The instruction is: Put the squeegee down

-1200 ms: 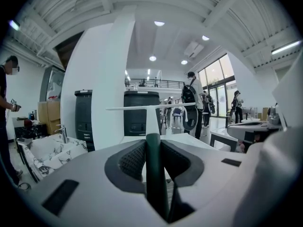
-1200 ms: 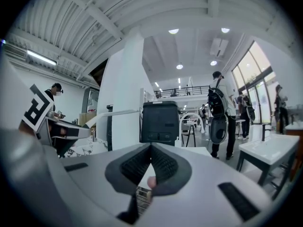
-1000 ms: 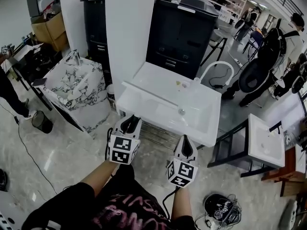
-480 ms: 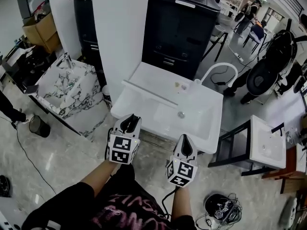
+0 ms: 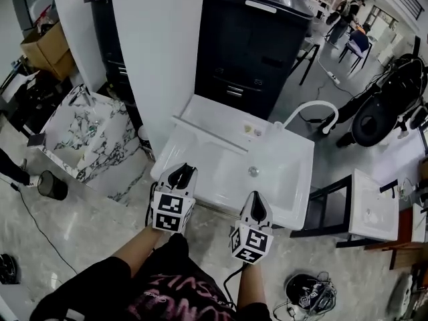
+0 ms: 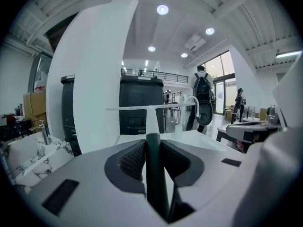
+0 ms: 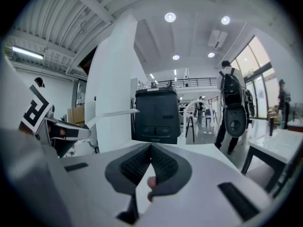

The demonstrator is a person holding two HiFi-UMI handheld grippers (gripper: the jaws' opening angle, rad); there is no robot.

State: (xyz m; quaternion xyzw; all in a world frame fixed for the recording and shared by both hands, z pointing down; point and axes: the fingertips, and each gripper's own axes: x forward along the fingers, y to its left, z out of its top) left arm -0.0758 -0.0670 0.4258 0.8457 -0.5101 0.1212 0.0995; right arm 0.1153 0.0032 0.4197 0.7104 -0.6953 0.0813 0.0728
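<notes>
Head view: the left gripper (image 5: 182,171) is clamped on the squeegee (image 5: 210,135). Its slim white blade lies crosswise above the glossy white sink (image 5: 294,202), and its handle runs back to the jaws. The right gripper (image 5: 257,202) hangs beside it.

Left gripper view: ribbed dark pads (image 6: 132,160) pinch the dark green handle, which points straight ahead to a level T-bar.

Right gripper view: the jaws meet on nothing.

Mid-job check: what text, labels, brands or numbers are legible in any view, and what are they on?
No text is legible in any view.
Pink lettering on the person's black shirt: too warped to read.
On the left hand-held gripper and right hand-held gripper: square marker patterns only, no words.
On the squeegee, white sink and black cabinet: no print showing.
</notes>
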